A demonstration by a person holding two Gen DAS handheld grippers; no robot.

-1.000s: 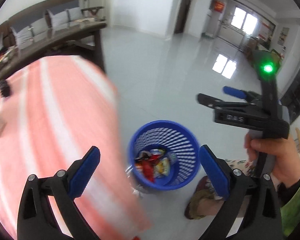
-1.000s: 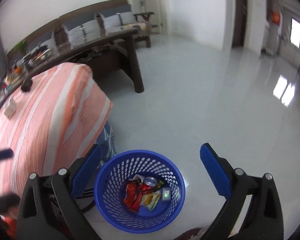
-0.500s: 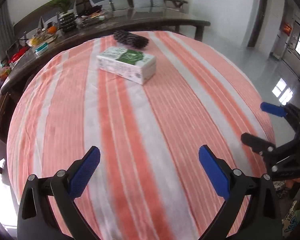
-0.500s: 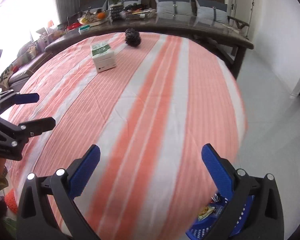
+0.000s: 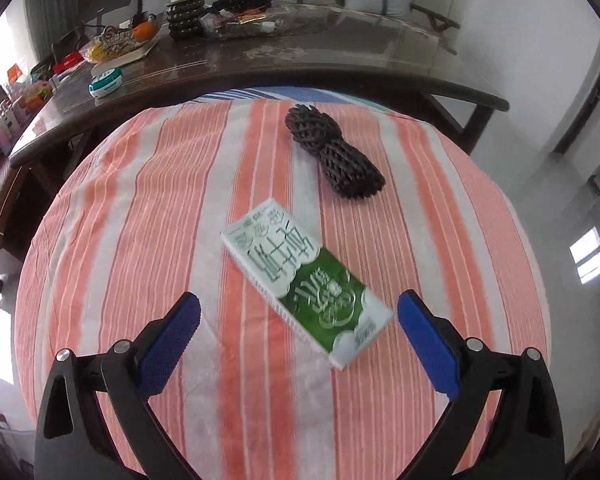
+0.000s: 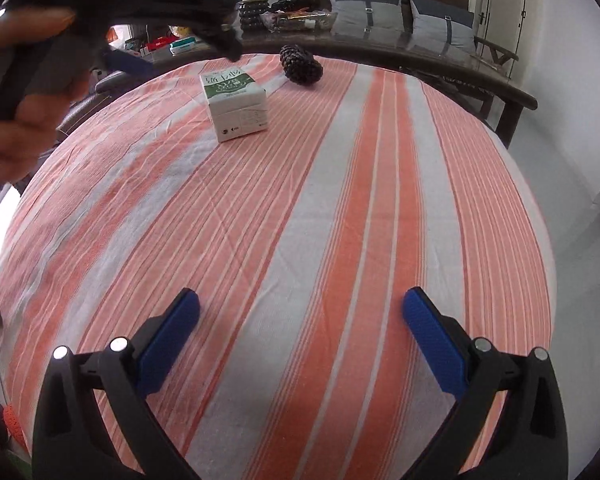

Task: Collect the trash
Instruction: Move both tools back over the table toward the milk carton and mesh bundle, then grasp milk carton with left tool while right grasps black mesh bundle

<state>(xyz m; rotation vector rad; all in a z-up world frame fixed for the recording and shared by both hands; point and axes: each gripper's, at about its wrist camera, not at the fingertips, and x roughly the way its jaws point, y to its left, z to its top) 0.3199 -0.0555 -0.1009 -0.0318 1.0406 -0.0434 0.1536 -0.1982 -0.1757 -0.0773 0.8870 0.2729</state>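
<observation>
We hold our left gripper [image 5: 298,322] above the round desk [image 5: 140,208], which is covered in an orange-and-white striped cloth. Its blue-padded fingers [image 5: 170,346] are spread wide and grasp nothing. A green-and-white milk carton [image 5: 304,286] lies flat on the cloth, angled, with its near end reaching between the two pads but touching neither. Beyond the carton, apart from it and nearer the far edge of the desk, lies a dark foam net sleeve [image 5: 332,158], twisted at its middle.

Our right gripper [image 6: 300,326] hangs over a bare stretch of the striped cloth, its jaws also wide apart and holding nothing. From this side we see the carton [image 6: 236,100] well ahead, toward the far left of the desk [image 6: 380,200], with the net sleeve [image 6: 302,66] just behind it. Our left hand [image 6: 24,92] shows blurred at the upper left of the right wrist view, wrapped around the handle of its gripper above the carton's side of the desk.

Behind the round desk stands a long dark table [image 5: 284,58] cluttered with a fruit bowl [image 5: 120,40], a dark beaded vase [image 5: 185,18] and packets. A sofa with grey cushions [image 6: 400,20] lines the wall.
</observation>
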